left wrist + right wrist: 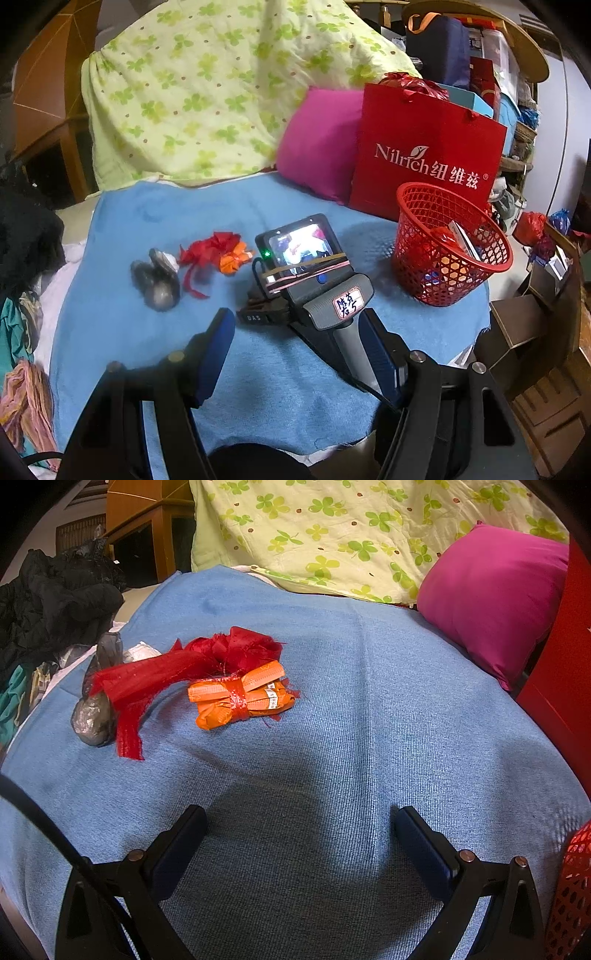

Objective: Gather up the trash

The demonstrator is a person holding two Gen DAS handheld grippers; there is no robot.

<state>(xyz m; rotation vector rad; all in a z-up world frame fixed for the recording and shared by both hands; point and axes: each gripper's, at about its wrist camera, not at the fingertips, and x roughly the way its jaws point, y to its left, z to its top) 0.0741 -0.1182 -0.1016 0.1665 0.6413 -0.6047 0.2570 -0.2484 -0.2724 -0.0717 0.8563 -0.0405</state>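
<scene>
On the blue cloth (pixel 351 720) lies an orange packet bundle (pixel 240 696) tied with red ribbon. Touching its left side is a red mesh ribbon (pixel 177 672), draped over a grey crumpled bag (pixel 92 716), with a white scrap (pixel 142 651) behind. My right gripper (pixel 303 834) is open and empty, well short of the bundle. In the left wrist view the same trash (pixel 221 254) lies ahead on the left. My left gripper (pixel 299 350) is open. The right gripper's body (pixel 314 266) shows just beyond its fingers. A red mesh basket (pixel 450 243) with several scraps inside stands at the right.
A red paper bag (pixel 424 155) and a pink cushion (pixel 321 147) stand behind the basket. A green floral quilt (pixel 221 92) is piled at the back. Black clothing (pixel 55 602) lies off the cloth's left edge. Wooden furniture (pixel 546 350) sits low on the right.
</scene>
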